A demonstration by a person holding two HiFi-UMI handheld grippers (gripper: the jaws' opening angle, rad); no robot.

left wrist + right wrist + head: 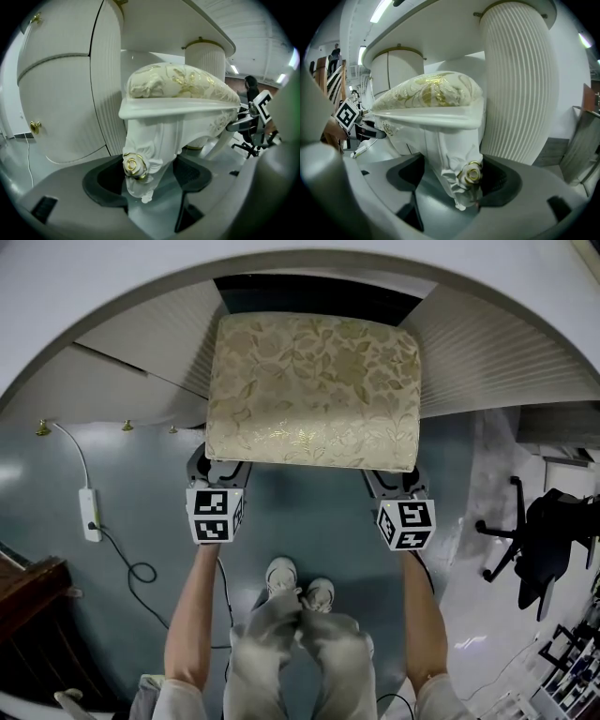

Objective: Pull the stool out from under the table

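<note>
Looking down from your head, you see the white carved stool with a cream-and-gold floral cushion (312,390) standing partly under the white curved tabletop (112,277), its front edge out over the grey-blue floor (300,512). Your left claw (217,470) and right claw (389,482) reach under the stool's two front corners.

Your left gripper view shows the left claw (150,177) closed on the stool's front leg, which carries a gold rose (132,165).

Your right gripper view shows the right claw (452,180) gripping the other rose-trimmed leg (461,173), with a ribbed white column (515,84) just beside the stool.
</note>
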